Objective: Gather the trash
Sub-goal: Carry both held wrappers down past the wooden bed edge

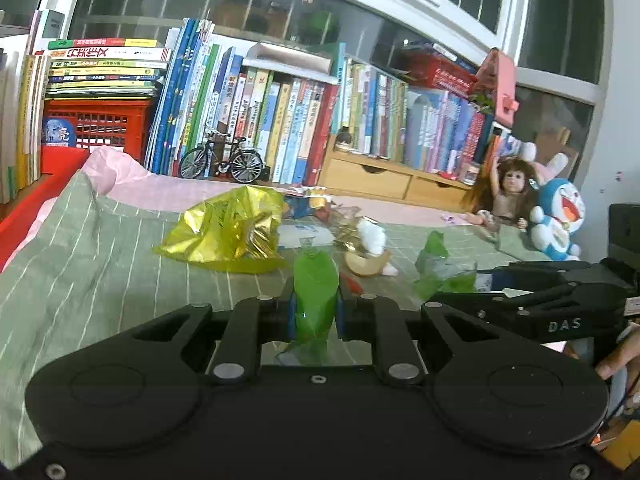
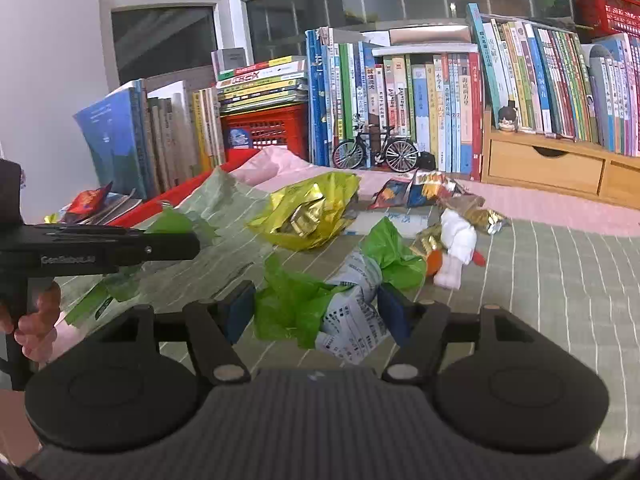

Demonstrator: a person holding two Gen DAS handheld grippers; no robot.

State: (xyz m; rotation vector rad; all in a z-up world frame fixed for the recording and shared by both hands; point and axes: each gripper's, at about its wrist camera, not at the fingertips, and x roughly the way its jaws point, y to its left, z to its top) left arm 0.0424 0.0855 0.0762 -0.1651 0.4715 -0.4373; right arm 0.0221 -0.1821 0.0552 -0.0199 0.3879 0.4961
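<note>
Geometry first: left gripper (image 1: 316, 312) clamped tight on a thin strip of translucent green plastic film (image 1: 315, 288), jaws pinched right down, film standing up between the blue pads and running straight out along the fingers. Looks lifted clear of the green striped bed sheet (image 1: 100, 248).

Right gripper (image 2: 316, 312) sitting about half open, straddling a crumpled green plastic bag with a white printed wrapper (image 2: 348, 312). Bundle dead centre between the pads, long axis roughly running away from the camera toward the far heap. Can't tell for sure whether the pads actually press it; looks like slack on both sides. Probably just needs squeezing shut, no sideways shuffle.

Rest of the trash further out: yellow-gold foil bag (image 2: 312, 212), white tissue wad (image 2: 456, 240).
</note>
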